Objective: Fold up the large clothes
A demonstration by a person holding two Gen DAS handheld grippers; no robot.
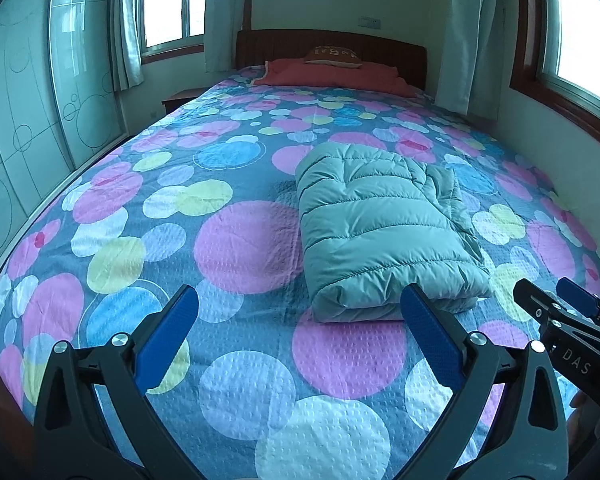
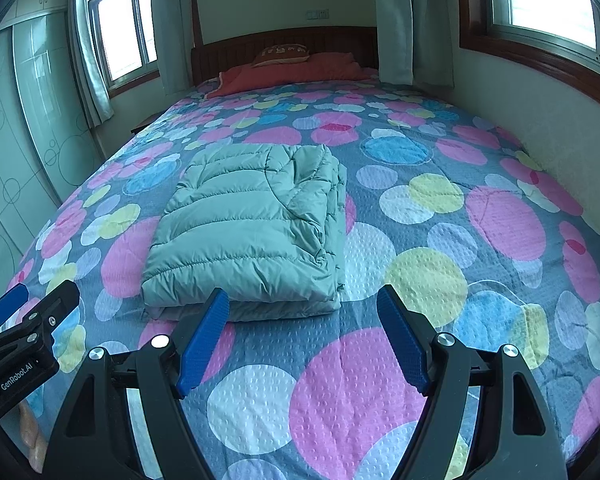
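Note:
A pale green quilted down jacket point(image 1: 384, 224) lies folded into a thick rectangle on the bed point(image 1: 236, 248), also seen in the right wrist view as the same jacket point(image 2: 252, 232). My left gripper point(image 1: 300, 300) is open, hovering just before the jacket's near edge with nothing between its blue pads point(image 1: 428, 328). My right gripper point(image 2: 302, 300) is open too, its left pad near the jacket's front right corner, holding nothing. Each view catches the other gripper at its edge: the right gripper point(image 1: 556, 300) and the left gripper point(image 2: 32, 300).
The bed carries a grey-blue spread with pink, blue, yellow and white circles. A red blanket point(image 1: 336, 74) and brown pillow point(image 1: 332, 56) lie at the wooden headboard point(image 1: 400, 52). A wardrobe point(image 1: 40, 112) stands left; a wall with window point(image 2: 540, 4) runs along the right.

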